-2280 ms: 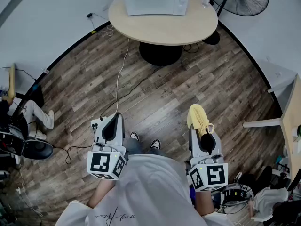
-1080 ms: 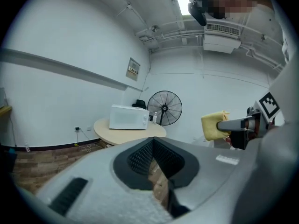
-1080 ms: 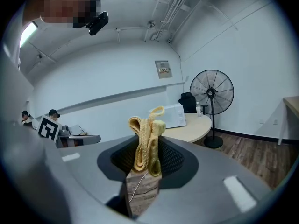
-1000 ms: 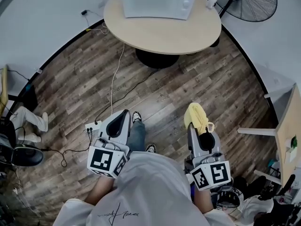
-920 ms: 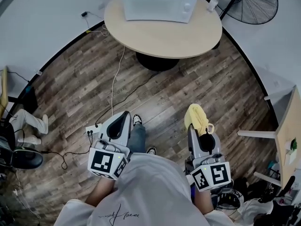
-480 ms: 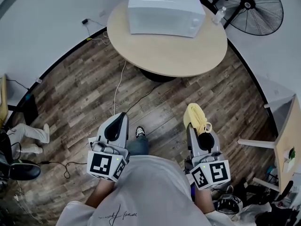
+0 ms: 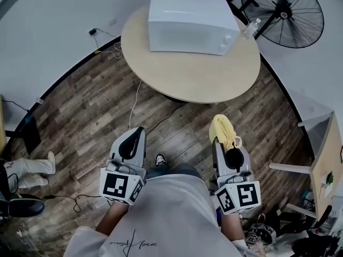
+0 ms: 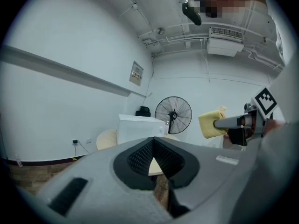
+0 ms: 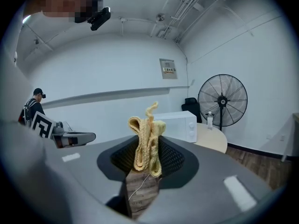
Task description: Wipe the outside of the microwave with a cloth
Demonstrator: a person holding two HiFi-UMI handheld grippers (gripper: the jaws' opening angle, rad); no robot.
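The right gripper [image 7: 225, 142] has its jaws pinching a bunched yellow cloth [image 7: 224, 131]. The left gripper [image 7: 132, 139] is empty, jaws pressed together. The microwave [image 7: 190, 23] sits at the worktop's [image 7: 198, 76] far edge, well apart from both. Hard rubbing could drag the cloth out of that narrow pinch.

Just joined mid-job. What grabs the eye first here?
The yellow cloth, pinched in the right gripper's jaws, stands out against the dark wood floor. Ahead, a white microwave sits on the round table, a black fan beyond it. The left gripper's jaws are shut on nothing.
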